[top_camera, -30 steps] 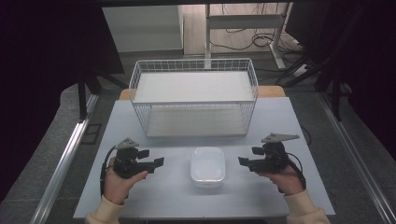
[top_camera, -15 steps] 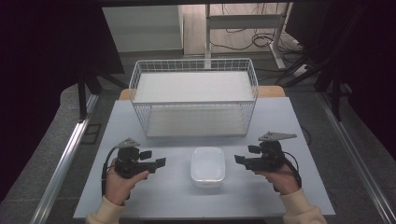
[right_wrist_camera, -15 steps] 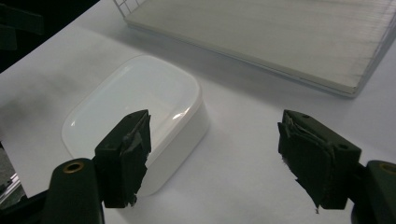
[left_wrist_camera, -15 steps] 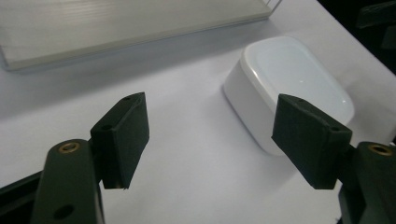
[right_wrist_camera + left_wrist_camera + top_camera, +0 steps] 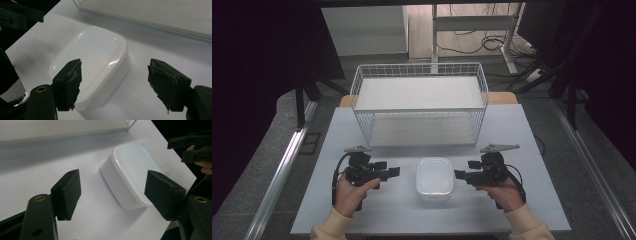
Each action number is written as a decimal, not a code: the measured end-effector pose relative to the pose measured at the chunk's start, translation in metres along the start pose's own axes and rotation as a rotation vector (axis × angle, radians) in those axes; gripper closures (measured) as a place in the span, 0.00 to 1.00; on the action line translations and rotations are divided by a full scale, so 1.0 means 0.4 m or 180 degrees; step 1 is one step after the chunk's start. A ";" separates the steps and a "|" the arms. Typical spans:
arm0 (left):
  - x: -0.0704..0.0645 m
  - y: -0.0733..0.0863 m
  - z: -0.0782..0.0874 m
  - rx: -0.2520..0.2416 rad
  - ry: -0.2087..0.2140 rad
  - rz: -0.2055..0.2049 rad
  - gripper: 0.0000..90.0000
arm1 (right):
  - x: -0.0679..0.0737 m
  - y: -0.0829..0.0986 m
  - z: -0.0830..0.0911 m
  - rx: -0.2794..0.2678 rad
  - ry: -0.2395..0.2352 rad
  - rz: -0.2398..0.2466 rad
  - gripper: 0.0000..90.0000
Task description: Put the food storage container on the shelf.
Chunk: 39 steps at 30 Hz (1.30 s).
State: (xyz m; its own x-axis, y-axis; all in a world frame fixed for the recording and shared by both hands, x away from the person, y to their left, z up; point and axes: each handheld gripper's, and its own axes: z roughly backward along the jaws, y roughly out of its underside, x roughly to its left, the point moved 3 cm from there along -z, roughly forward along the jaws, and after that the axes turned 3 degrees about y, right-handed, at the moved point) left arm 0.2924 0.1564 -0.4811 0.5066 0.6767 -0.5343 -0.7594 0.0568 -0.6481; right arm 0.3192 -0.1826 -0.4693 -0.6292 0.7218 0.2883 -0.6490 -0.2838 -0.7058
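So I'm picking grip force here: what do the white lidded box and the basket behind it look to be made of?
The white lidded box looks like smooth, semi-gloss plastic: soft highlights on the lid, rounded moulded corners, slightly translucent walls. The wire basket looks like thin metal wire with a white coating, going by its fine open grid; the coating type can't be told. Both probably count as light and rigid.
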 end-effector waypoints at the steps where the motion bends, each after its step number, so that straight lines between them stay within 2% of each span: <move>1: 0.000 0.000 0.000 0.0000 0.0000 0.0000 0.32 | 0.000 0.000 0.000 0.0000 0.0000 0.0000 0.31; 6: -0.003 0.001 -0.029 0.0029 0.0068 0.0064 0.32 | 0.007 0.005 -0.017 0.0013 -0.0071 -0.0101 0.33; 8: -0.007 0.000 -0.040 0.0020 0.0160 0.0117 0.33 | 0.010 0.009 -0.029 0.0051 -0.0090 -0.0129 0.34; 12: -0.012 -0.002 -0.055 0.0051 0.0203 0.0115 0.36 | 0.009 0.009 -0.040 0.0089 -0.0133 -0.0199 0.36; 13: -0.016 -0.003 -0.067 0.0070 0.0249 0.0148 0.37 | 0.007 0.009 -0.046 0.0101 -0.0158 -0.0255 0.37; 15: -0.017 -0.004 -0.077 0.0089 0.0296 0.0162 0.38 | 0.006 0.009 -0.049 0.0105 -0.0165 -0.0262 0.37; 23: -0.016 -0.001 -0.131 0.0199 0.0439 0.0354 0.42 | 0.005 0.014 -0.075 0.0204 -0.0267 -0.0403 0.42; 26: -0.017 -0.002 -0.139 0.0196 0.0500 0.0431 0.44 | 0.007 0.019 -0.085 0.0234 -0.0330 -0.0458 0.45; 30: -0.013 0.000 -0.147 0.0229 0.0532 0.0449 0.45 | 0.003 0.024 -0.092 0.0254 -0.0367 -0.0517 0.46; 34: -0.006 0.003 -0.159 0.0285 0.0582 0.0472 0.47 | -0.007 0.029 -0.099 0.0259 -0.0431 -0.0643 0.50; 39: 0.002 0.007 -0.174 0.0370 0.0690 0.0538 0.51 | -0.009 0.034 -0.104 0.0272 -0.0451 -0.0667 0.53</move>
State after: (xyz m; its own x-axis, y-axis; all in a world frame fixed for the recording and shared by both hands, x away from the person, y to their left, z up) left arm 0.3189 0.1061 -0.5211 0.4347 0.5118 -0.7410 -0.8758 0.0488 -0.4801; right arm 0.3305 -0.1628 -0.5067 -0.5269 0.6765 0.5145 -0.8015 -0.1939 -0.5657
